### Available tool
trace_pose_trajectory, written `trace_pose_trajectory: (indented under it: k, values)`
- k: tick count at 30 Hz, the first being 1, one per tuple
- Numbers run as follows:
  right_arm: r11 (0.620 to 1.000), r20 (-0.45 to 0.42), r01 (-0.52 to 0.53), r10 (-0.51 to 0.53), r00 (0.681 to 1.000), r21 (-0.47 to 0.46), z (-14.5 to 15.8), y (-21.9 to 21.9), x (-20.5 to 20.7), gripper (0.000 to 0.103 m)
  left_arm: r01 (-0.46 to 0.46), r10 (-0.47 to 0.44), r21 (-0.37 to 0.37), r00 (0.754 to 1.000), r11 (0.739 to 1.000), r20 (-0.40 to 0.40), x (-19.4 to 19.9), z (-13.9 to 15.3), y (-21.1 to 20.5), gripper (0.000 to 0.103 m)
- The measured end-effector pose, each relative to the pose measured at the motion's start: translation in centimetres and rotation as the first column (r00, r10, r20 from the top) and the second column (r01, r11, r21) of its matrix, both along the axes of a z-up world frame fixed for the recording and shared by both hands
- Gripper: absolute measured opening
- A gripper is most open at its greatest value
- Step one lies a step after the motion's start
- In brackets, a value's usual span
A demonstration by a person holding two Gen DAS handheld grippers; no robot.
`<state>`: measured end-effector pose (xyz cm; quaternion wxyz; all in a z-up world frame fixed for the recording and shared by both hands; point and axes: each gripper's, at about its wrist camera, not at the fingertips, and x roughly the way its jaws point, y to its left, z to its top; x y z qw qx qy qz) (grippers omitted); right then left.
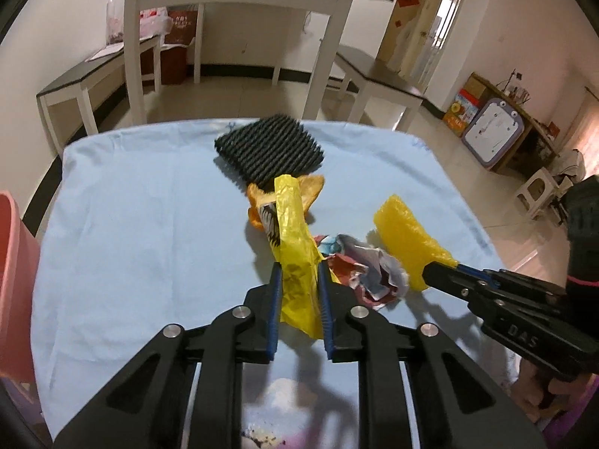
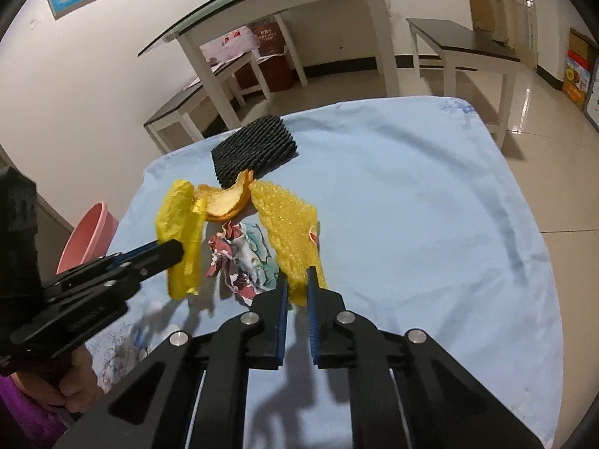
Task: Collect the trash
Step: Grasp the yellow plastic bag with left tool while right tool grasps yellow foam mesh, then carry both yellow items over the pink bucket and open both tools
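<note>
Broadly, the whole job sits on a table draped in a smooth pale-blue cloth, and the relation that counts is where the pink basin lies from the two loaded tools: off the table's left edge, close beside the left gripper and well apart from the right gripper, so I judge the left hand has the shorter carry if that basin is where the trash goes, which the views do not settle. Next in size, a black ribbed foam pad lies flat at the far middle of the cloth, stiff-looking and ridged in diagonal rows. Just nearer than it rests a curl of orange peel, matt and dry at the rim. The left gripper's blue-lined jaws are pinching a crinkly yellow plastic bag, thin and glossy, whose long axis runs away from the tool toward the peel and stands up off the cloth. The right gripper's jaws are squeezed nearly together on the near end of a yellow bubble-wrap sheet, pebbled and springy, its long axis also running far-and-left from the tool. Between the two tools, touching neither, a crumpled printed wrapper in red, white and teal lies loose on the cloth, creased into a tight irregular wad, and it is about equally near either hand
</note>
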<state>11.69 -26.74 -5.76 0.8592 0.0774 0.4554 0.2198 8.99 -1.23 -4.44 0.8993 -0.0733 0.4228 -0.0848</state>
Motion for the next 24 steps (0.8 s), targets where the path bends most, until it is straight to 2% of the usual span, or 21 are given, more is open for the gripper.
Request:
trace_pose_trajectory:
  k: [7, 13, 18, 24]
  values:
    - [0.999, 0.054, 0.031, -0.033, 0.998, 0.038, 2.3, -1.1, -1.3, 0.008, -0.014, 0.015, -0.024, 0.997, 1.000, 0.076, -1.9, 2.7, 0.8, 0.017]
    - [0.997, 0.089, 0.026, -0.033, 0.995, 0.076, 4.5, -0.7, -2.3, 0.008, -0.029, 0.031, -0.013, 0.989, 0.999, 0.142, -4.0, 4.9, 1.5, 0.017]
    - [0.996, 0.117, -0.008, -0.002, 0.993, 0.089, 6.0, 0.7, -3.2, 0.008, -0.051, 0.052, -0.008, 0.985, 0.999, 0.166, -5.8, 5.9, 2.2, 0.017]
    - [0.992, 0.110, -0.068, 0.056, 0.992, 0.108, 6.6, 3.2, -3.5, 0.008, -0.110, 0.110, -0.008, 0.980, 0.994, 0.165, -7.1, 6.4, 3.9, 0.017]
